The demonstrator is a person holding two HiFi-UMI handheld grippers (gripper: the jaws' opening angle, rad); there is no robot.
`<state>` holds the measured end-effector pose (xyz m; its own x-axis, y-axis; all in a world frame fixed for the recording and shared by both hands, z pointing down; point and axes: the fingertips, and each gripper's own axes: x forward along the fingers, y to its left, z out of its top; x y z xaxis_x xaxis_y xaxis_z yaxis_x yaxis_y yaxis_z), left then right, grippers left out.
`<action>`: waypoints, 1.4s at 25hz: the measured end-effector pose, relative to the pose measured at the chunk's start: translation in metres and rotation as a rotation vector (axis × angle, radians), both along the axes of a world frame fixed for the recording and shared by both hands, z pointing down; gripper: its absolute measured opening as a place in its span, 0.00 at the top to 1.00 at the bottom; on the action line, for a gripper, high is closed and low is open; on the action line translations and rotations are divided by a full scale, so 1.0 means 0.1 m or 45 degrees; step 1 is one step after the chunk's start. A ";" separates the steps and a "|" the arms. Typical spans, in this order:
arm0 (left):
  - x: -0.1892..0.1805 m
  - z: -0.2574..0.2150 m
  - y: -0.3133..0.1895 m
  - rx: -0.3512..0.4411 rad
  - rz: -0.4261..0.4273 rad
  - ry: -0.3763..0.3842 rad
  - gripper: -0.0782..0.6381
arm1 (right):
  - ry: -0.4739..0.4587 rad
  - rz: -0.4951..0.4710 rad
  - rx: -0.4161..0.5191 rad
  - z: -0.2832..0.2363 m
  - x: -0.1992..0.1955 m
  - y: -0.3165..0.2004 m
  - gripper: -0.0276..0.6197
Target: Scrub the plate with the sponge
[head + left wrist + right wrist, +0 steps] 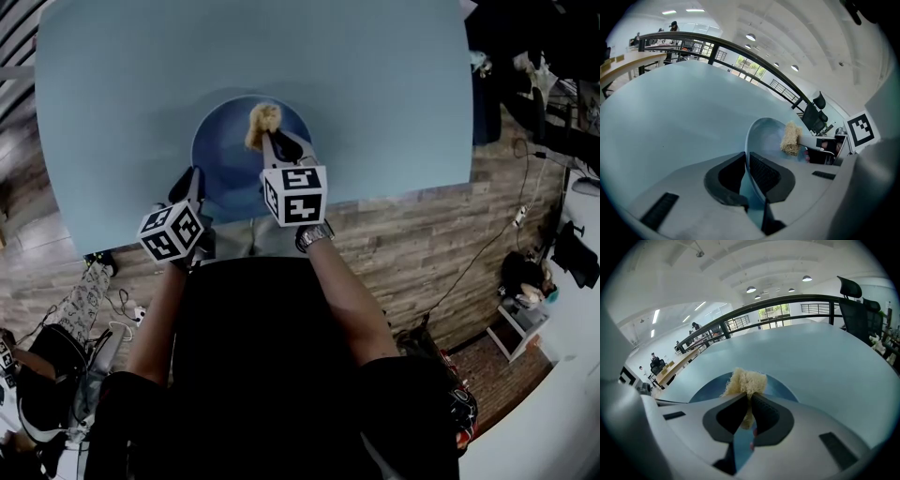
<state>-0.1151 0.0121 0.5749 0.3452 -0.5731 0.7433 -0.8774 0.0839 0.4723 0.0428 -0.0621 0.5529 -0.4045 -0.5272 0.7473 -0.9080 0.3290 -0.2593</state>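
A person stands at the near edge of a pale blue surface (394, 84), with a pair of tongs in each hand. Nearest, the left tongs (746, 158) are closed narrow on the near-left rim of a round blue plate (220, 150), pinching it between the pads. Just beyond, the right tongs (749, 401) are clamped on a tan, fibrous sponge (263, 120), held over the plate's far half, near its far rim. The plate lies close to the surface's near edge.

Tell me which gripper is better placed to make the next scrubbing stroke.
Right. The right gripper is shut on the sponge, held over the plate; the left gripper is clamped on the plate's near rim, likely steadying it.
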 end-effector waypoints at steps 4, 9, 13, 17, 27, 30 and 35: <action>0.00 0.01 0.01 0.001 0.001 -0.005 0.88 | 0.030 0.024 0.010 0.00 0.13 0.01 0.91; 0.03 0.04 0.01 0.007 0.004 -0.004 0.88 | 0.068 0.050 0.026 0.02 0.29 0.01 0.91; 0.02 0.03 0.00 0.011 0.012 -0.006 0.88 | 0.100 0.078 0.037 0.00 0.40 0.00 0.91; 0.04 0.05 0.00 0.012 0.020 -0.007 0.88 | 0.128 0.095 0.047 0.00 0.53 0.00 0.91; 0.02 0.02 0.00 0.016 0.042 0.004 0.88 | 0.193 0.100 0.085 -0.11 0.60 0.02 0.91; 0.03 0.02 -0.01 0.018 0.046 0.012 0.88 | 0.165 0.117 0.086 -0.18 0.58 0.03 0.91; 0.04 0.03 -0.02 0.019 0.055 0.024 0.88 | 0.119 0.092 0.086 -0.24 0.42 0.10 0.91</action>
<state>-0.1109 0.0103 0.5776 0.3836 -0.5684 0.7279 -0.8710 0.0392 0.4897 0.0849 -0.0525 0.5288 -0.2936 -0.6028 0.7419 -0.9492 0.2755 -0.1518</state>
